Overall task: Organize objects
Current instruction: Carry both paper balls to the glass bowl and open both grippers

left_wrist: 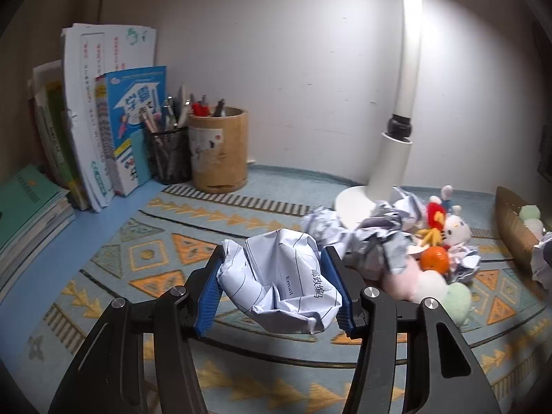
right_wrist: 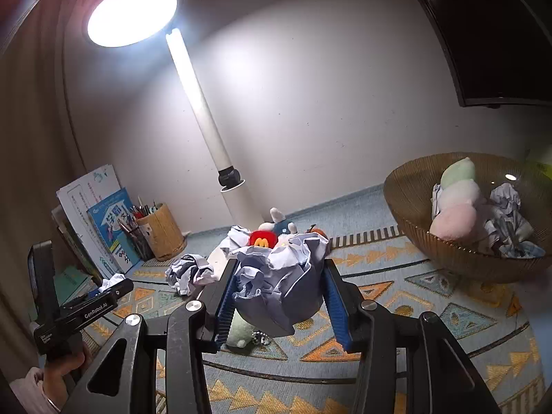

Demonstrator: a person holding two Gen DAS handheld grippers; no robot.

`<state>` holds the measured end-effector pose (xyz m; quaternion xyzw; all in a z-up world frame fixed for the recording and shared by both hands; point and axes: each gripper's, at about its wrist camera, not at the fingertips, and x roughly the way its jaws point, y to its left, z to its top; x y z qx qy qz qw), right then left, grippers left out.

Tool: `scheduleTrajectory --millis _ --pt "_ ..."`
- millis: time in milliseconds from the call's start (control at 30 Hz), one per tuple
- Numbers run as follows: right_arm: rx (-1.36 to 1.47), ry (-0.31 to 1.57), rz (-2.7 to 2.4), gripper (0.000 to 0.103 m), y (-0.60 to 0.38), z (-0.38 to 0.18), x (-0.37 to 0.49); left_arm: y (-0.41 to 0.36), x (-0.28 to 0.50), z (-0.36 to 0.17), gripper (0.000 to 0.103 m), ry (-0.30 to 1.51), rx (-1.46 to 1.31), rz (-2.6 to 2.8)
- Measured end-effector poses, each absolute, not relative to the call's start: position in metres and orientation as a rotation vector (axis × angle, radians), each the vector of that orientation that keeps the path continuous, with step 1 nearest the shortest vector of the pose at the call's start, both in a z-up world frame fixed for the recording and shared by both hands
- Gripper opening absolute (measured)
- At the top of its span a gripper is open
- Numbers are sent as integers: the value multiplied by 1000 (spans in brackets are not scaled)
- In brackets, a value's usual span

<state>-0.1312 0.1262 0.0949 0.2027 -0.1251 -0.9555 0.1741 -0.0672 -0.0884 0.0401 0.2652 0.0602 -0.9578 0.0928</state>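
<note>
Carry step, both hands loaded. Left gripper (left_wrist: 276, 288) is clamped on a crumpled form paper (left_wrist: 281, 283), held clear above the bench mat (left_wrist: 145, 252). Right gripper (right_wrist: 277, 298) pinches a bluish paper wad (right_wrist: 281, 283) (also lifted off the mat). The ribbed bowl (right_wrist: 414, 231), already holding plush and paper, sits ahead-right of the right gripper. Next move, I judge: swing each wad over the bowl rim, then let go. More wads and toys (right_wrist: 269, 238) remain just beyond the right gripper.
</note>
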Motion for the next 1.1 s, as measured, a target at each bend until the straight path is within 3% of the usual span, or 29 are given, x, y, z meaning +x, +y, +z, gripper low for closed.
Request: scheduleTrajectory --millis 367,733,767,833,867,967,1100 --pt "475 -225 -2919 47 233 178 -150 109 -149 128 53 115 752 -3299" --pt "566 -137 -3073 49 308 189 -178 204 -215 104 53 211 952 -3414" --pt "579 -140 -3059 58 311 186 -180 205 -220 99 56 235 980 -3402" --pt "603 -149 -3030 97 313 181 -186 208 -231 89 78 272 1053 -3363" --pt "643 -153 -3009 103 316 177 -192 211 -238 83 100 259 1153 -3350" --pt "670 -217 -3004 103 317 175 -197 213 -239 81 103 174 1144 -3353" --pt "605 -392 -3000 103 333 181 -185 199 -225 90 103 203 1084 -3361"
